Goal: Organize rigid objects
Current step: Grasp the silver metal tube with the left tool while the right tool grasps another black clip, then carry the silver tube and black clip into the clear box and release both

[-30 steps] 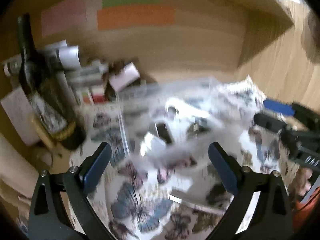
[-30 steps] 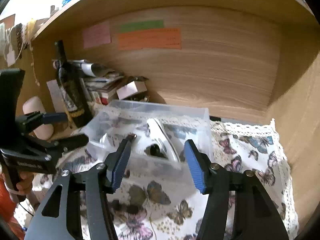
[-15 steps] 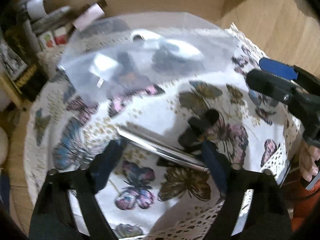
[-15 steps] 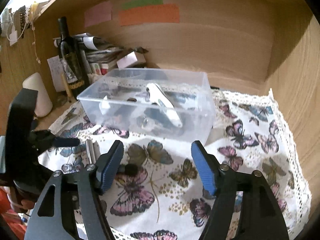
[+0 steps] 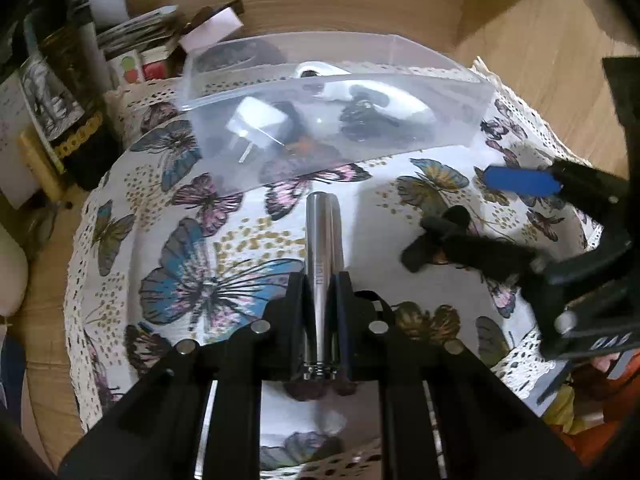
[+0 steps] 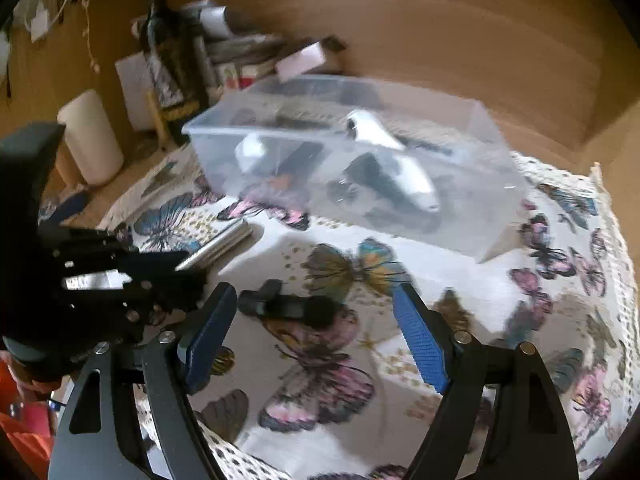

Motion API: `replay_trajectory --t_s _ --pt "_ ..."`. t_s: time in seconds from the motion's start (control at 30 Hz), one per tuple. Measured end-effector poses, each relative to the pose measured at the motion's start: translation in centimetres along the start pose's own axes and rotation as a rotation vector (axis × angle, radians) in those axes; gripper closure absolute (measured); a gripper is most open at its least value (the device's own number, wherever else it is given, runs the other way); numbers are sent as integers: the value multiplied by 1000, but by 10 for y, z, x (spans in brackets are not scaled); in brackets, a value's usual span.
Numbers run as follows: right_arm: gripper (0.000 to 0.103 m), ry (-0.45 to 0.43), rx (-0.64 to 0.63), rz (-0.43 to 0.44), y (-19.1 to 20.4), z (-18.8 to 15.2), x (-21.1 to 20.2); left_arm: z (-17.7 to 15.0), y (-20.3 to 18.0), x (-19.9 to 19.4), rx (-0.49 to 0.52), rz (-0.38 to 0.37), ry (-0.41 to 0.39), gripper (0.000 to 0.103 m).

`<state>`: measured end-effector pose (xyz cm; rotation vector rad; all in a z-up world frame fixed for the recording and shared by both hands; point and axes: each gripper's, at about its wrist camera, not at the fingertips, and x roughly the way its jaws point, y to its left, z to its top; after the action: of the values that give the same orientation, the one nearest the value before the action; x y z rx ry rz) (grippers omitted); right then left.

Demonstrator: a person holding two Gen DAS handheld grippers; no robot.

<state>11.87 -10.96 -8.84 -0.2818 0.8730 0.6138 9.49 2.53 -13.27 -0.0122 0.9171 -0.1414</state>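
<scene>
My left gripper (image 5: 322,280) is shut on a shiny metal cylinder (image 5: 322,248) that lies on the butterfly-print cloth (image 5: 192,248); the cylinder also shows in the right wrist view (image 6: 218,242). A small black object (image 6: 292,306) lies on the cloth between the open fingers of my right gripper (image 6: 316,312); it shows in the left wrist view (image 5: 460,244) too. A clear plastic bin (image 5: 332,120) behind them holds a white device, a white plug and dark items; the bin is in the right wrist view (image 6: 352,160) as well.
A dark wine bottle (image 6: 168,52), stacked papers and small boxes (image 6: 248,52) stand at the back left. A white cylinder (image 6: 90,138) stands left of the cloth. Wooden walls (image 6: 460,48) close the back and right.
My left gripper dropped to the cloth and shut on the metal cylinder. My right gripper lowered toward the black object and stays open.
</scene>
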Motion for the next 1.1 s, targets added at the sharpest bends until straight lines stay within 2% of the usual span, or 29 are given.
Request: replay_trajectory --t_s 0.1,0.13,0.17,0.2,0.23,0.37,0.5,0.8,0.87,1.1 --pt "25 41 -35 -5 10 0 15 1 10 -3 -15 10 -10 88" --pt "27 52 -40 -10 12 -1 19 2 12 -3 -21 9 -14 88" --pt "34 81 -44 -24 14 -2 27 3 14 -5 -27 10 -21 88" --pt "37 75 -48 -35 15 -3 27 3 16 -7 -32 9 -28 88" --pt "45 63 -46 -30 15 -3 24 4 17 -10 -35 6 -39 88" --pt "47 54 -6 -39 9 -5 21 7 14 -22 -30 2 -83 88" --pt "47 6 36 -37 1 -3 6 12 9 -36 -12 -2 -127 88" --pt "47 -153 49 -101 -9 8 -52 28 -6 -75 24 -6 -242 88" --pt "47 -196 34 -133 -9 18 -63 33 -8 -83 29 8 -280 88" --pt "47 -334 33 -156 -16 49 -95 62 -1 -97 1 32 -363 88"
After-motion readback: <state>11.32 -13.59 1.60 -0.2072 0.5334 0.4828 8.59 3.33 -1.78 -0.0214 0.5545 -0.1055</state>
